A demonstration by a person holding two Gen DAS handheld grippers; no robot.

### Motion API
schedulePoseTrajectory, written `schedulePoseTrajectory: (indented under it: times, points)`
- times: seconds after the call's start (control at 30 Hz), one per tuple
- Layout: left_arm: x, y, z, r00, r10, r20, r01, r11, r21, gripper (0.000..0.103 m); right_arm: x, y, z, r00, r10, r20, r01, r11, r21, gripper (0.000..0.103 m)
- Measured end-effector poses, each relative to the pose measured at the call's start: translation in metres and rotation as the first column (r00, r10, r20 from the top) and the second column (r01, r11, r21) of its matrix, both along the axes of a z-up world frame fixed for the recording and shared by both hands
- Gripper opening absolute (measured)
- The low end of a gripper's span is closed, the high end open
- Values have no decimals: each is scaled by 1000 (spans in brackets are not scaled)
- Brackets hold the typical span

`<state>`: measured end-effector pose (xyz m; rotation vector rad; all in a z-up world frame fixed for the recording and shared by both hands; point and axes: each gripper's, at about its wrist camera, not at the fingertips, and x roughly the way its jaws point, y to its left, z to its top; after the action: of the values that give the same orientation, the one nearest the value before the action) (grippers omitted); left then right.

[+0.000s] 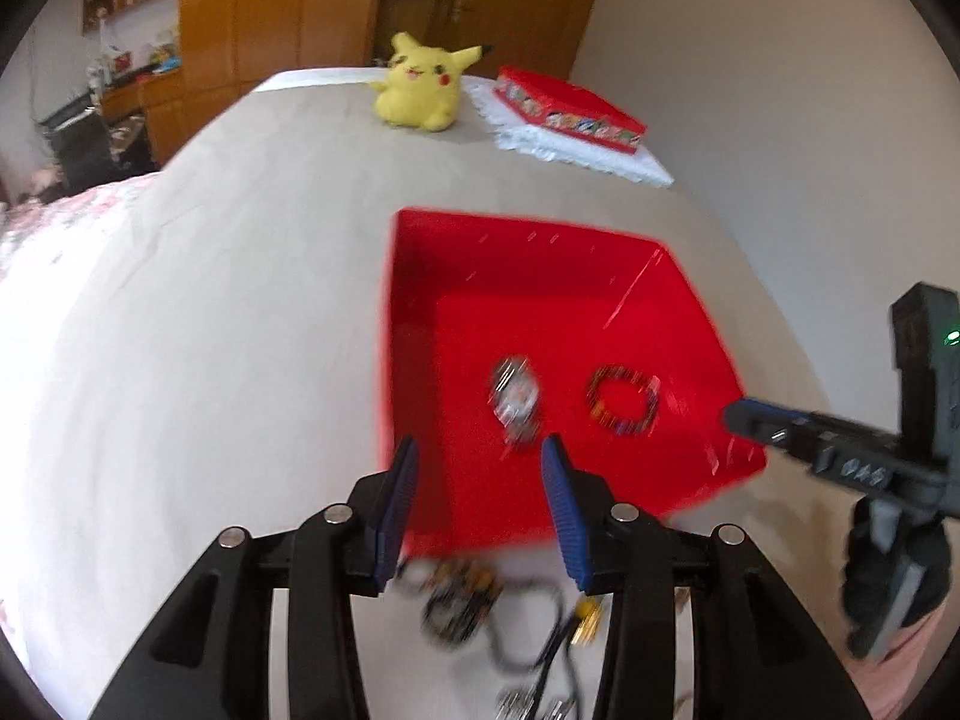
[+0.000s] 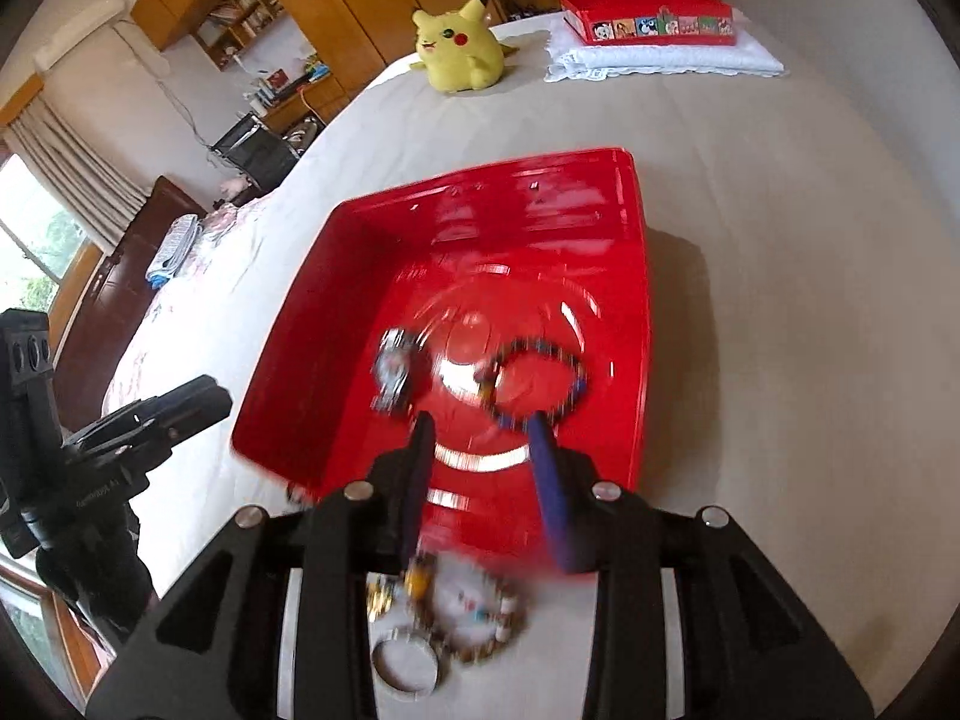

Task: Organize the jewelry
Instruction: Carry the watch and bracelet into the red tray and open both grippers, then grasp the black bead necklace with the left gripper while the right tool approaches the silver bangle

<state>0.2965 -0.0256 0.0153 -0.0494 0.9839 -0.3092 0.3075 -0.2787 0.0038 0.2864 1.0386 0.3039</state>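
Observation:
A red tray [image 1: 414,300] [image 2: 636,300] lies on the bed. Inside it lie a silver watch [image 1: 515,401] [image 2: 395,369] and a dark beaded bracelet [image 1: 621,401] [image 2: 536,381]. More jewelry lies on the sheet in front of the tray: a beaded bracelet [image 1: 456,600] [image 2: 480,618], dark cords [image 1: 540,642] and a silver bangle [image 2: 403,663]. My left gripper [image 1: 480,450] is open and empty above the tray's near edge. My right gripper [image 2: 480,420] is open and empty just short of the beaded bracelet. The right gripper also shows at the left wrist view's right edge [image 1: 738,417].
A yellow plush toy [image 1: 420,84] [image 2: 459,45] sits at the far end of the bed. A red box [image 1: 570,108] [image 2: 651,15] rests on a white lace cloth [image 1: 576,147] [image 2: 660,63]. Wooden wardrobes and a desk stand beyond.

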Motion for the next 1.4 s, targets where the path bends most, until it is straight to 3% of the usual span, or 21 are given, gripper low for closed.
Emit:
schedulePoseTrajectory:
  times: [0.17, 0.33, 0.7, 1.03, 1.07, 1.2, 1.4]
  points:
    - [-34, 14, -19, 997, 36, -64, -33, 998, 52, 43, -39, 3, -1, 1000, 12, 4, -12, 1000, 21, 32]
    - [-38, 15, -51, 987, 63, -151, -55, 997, 53, 43, -60, 9, -10, 1000, 21, -19, -20, 999, 43, 32]
    - [-27, -1, -74, 982, 87, -165, -79, 996, 51, 43, -58, 17, -33, 996, 33, -79, -29, 998, 50, 32]
    - [-17, -9, -87, 977, 52, -206, -40, 997, 59, 42, -57, 16, -37, 996, 35, -87, -31, 998, 51, 32]
    - [-17, -9, -87, 978, 52, -200, -39, 997, 65, 41, -57, 16, -36, 996, 36, -87, -31, 998, 51, 32]
    - [-14, -12, -87, 977, 33, -213, -27, 999, 35, 22, -56, 17, -39, 995, 34, -96, -30, 998, 51, 32]
    - [-26, -7, -70, 985, 12, -173, -14, 1000, -12, 19, -56, 17, -42, 994, 37, -106, -32, 998, 55, 32]
